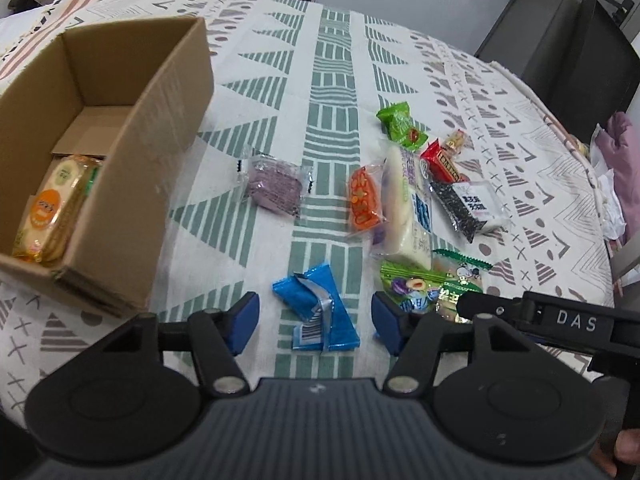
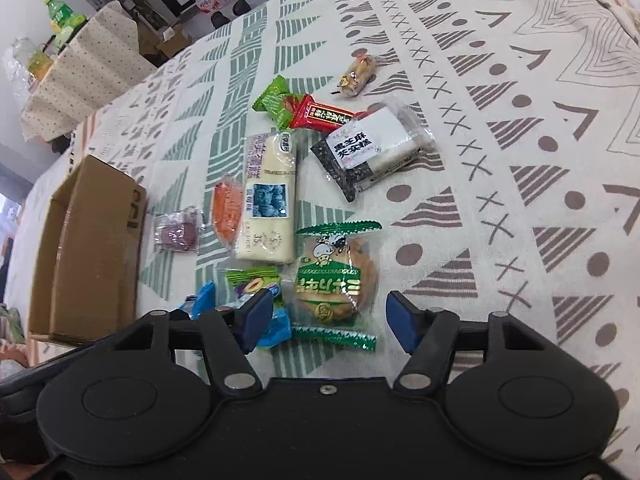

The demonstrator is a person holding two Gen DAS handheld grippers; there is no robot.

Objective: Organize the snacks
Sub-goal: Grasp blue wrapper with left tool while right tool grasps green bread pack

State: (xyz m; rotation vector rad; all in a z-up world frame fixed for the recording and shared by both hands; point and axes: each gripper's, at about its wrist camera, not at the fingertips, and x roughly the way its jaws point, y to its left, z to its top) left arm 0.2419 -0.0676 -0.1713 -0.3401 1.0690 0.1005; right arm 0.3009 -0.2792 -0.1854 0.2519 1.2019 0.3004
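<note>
left gripper (image 1: 316, 322) half-open, straddling blue packet (image 1: 316, 312), nothing gripped | right gripper (image 2: 330, 320) half-open over biscuit pack (image 2: 336, 280), empty | light, crinkly, slippery; biscuit brittle: pinch across middle

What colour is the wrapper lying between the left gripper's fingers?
Blue, with a silver torn strip; the wrapper shows best in the left wrist view.
</note>
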